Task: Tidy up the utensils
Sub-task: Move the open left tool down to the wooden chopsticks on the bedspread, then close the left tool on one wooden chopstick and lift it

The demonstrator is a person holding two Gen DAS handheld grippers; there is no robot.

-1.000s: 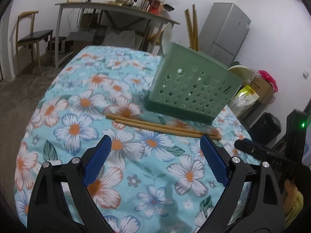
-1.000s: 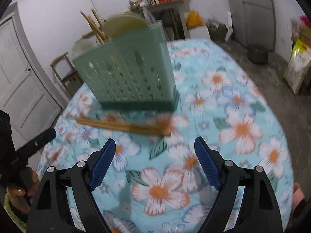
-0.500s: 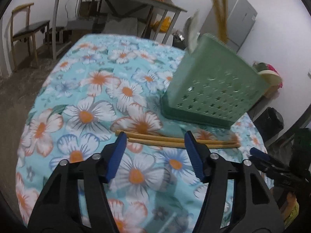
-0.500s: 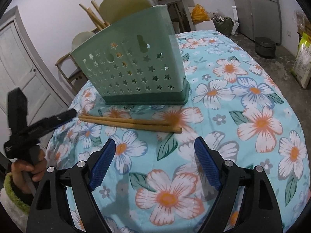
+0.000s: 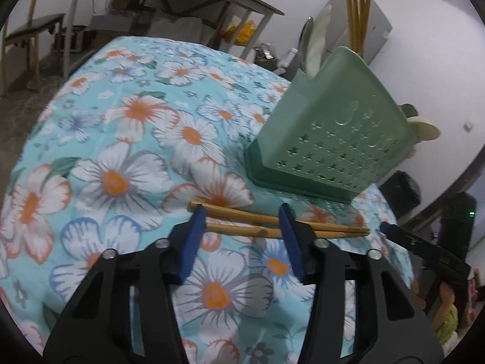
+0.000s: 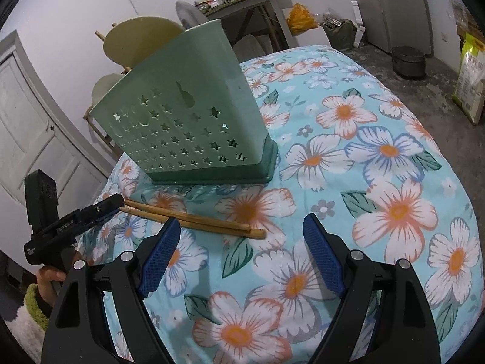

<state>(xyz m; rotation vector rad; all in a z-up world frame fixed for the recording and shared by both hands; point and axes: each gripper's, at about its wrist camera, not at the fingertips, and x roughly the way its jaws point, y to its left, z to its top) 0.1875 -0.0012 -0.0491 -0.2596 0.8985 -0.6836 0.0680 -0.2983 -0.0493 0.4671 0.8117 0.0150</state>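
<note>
Chopsticks (image 5: 272, 226), a wooden pair, lie side by side on the flowered worktop (image 5: 121, 151), just near of the green holder (image 5: 330, 139). Left tongs (image 5: 242, 239), wide apart a second ago, have come forward and down and now straddle the pair; the jaws are closing, sticks between them, pads not yet pressing. The pickup looks about to begin. Holder stands just beyond, already carrying chopsticks and plates. Right tongs (image 6: 239, 257) hang apart and empty over the cloth, near the sticks' right end.

Two wooden chopsticks (image 5: 272, 226) flat beside green holder (image 5: 327, 142)
</note>
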